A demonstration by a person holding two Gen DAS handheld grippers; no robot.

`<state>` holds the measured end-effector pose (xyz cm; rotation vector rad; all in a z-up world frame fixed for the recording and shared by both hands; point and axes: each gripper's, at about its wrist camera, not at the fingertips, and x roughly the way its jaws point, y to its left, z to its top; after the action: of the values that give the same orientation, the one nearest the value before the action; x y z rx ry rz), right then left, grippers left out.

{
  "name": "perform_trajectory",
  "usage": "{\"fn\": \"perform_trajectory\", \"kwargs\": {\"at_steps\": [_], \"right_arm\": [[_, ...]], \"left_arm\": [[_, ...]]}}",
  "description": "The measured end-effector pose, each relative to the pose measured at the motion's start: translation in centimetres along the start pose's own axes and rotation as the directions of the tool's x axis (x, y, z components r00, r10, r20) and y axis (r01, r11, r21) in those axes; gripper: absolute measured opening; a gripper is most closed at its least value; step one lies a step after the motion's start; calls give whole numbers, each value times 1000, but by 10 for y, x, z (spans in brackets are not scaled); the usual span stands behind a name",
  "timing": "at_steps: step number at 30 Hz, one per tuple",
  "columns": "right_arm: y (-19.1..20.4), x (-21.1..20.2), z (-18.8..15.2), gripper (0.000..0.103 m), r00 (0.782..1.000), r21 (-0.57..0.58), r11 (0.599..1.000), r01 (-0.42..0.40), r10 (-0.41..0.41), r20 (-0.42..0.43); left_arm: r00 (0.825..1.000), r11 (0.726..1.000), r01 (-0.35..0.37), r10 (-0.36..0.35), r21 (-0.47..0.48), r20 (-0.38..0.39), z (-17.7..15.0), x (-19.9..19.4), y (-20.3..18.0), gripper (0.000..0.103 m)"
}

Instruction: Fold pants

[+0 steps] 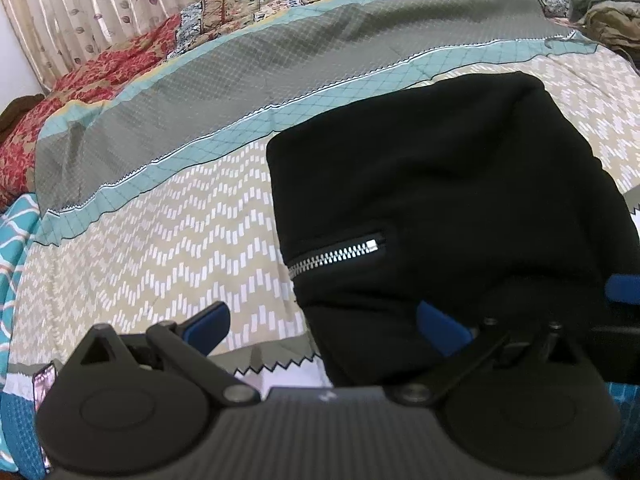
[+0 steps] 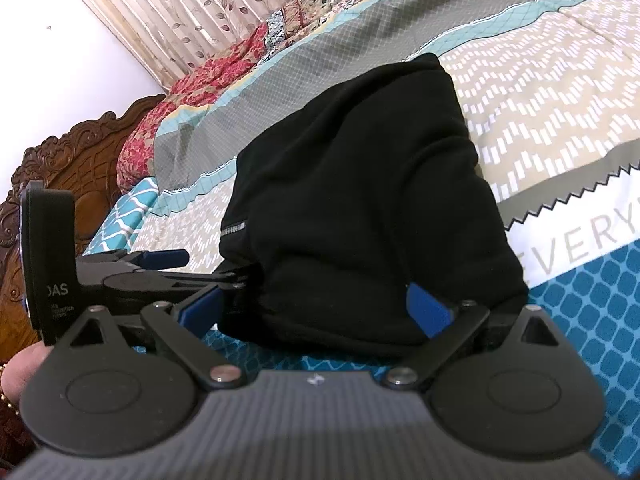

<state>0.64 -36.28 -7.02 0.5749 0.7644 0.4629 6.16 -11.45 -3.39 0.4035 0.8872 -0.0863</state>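
My left gripper (image 1: pixel 322 326) has its fingers spread, one blue finger over the bedspread (image 1: pixel 168 240) at lower left of the frame, the other against the black pants (image 1: pixel 440 184) near the zipper (image 1: pixel 338 257). My right gripper (image 2: pixel 320 306) is spread too, its fingers either side of the bundle's near end. The pants lie folded in a thick bundle on the bed, centre of both views. I judge the risk is this: if I close on only the top layer, the fold may slide open or bunch, since the cloth looks soft and bulky. No containers are in view.
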Motion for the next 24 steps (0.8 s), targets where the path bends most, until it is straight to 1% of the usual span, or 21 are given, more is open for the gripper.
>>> {"fn": "perform_trajectory", "kwargs": {"at_steps": [8, 14, 18, 24], "right_arm": [[0, 0, 0, 100, 1000, -3, 1000, 2, -2, 1], [1, 1, -1, 100, 1000, -13, 1000, 5, -5, 1], [2, 1, -1, 100, 1000, -9, 1000, 4, -4, 3], [5, 2, -2, 101, 1000, -13, 1000, 7, -7, 2]], "left_arm": [[1000, 1000, 13, -13, -17, -17, 1, 0, 4, 103], [1000, 1000, 4, -4, -20, -5, -1, -1, 2, 103], [1000, 999, 1, -2, -33, -14, 0, -1, 3, 103], [999, 1000, 12, -13, -12, -29, 3, -6, 6, 103]]}}
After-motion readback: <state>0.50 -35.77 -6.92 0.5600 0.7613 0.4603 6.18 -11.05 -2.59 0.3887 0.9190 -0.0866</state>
